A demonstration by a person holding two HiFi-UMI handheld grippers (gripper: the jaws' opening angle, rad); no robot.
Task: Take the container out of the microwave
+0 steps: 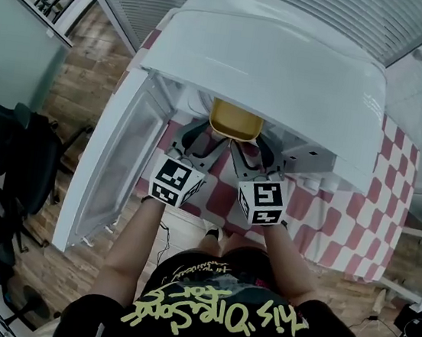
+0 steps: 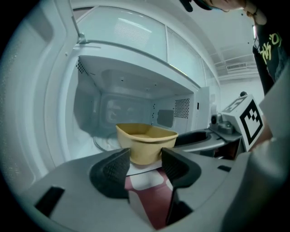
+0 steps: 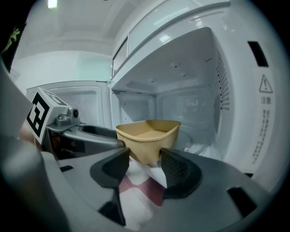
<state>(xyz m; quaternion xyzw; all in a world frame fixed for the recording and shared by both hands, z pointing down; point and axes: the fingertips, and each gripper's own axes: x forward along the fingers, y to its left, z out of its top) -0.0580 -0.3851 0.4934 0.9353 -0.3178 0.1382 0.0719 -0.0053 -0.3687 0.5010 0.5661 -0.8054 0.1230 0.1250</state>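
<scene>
A yellow-tan container (image 1: 236, 121) sits at the mouth of the white microwave (image 1: 286, 66), whose door (image 1: 110, 174) is swung open to the left. My left gripper (image 1: 200, 133) reaches in from the front left. In the left gripper view its jaws (image 2: 144, 164) stand wide, with the near corner of the container (image 2: 146, 140) between the pad tips and no pressing seen. My right gripper (image 1: 254, 148) comes in from the front right. It (image 3: 144, 162) is likewise spread on either side of the container (image 3: 148, 136).
The microwave stands on a red-and-white checked cloth (image 1: 359, 214). A glass turntable (image 2: 102, 142) lies behind the container in the cavity. A black office chair (image 1: 12, 153) stands on the wooden floor at the left. The person's arms and black shirt fill the bottom of the head view.
</scene>
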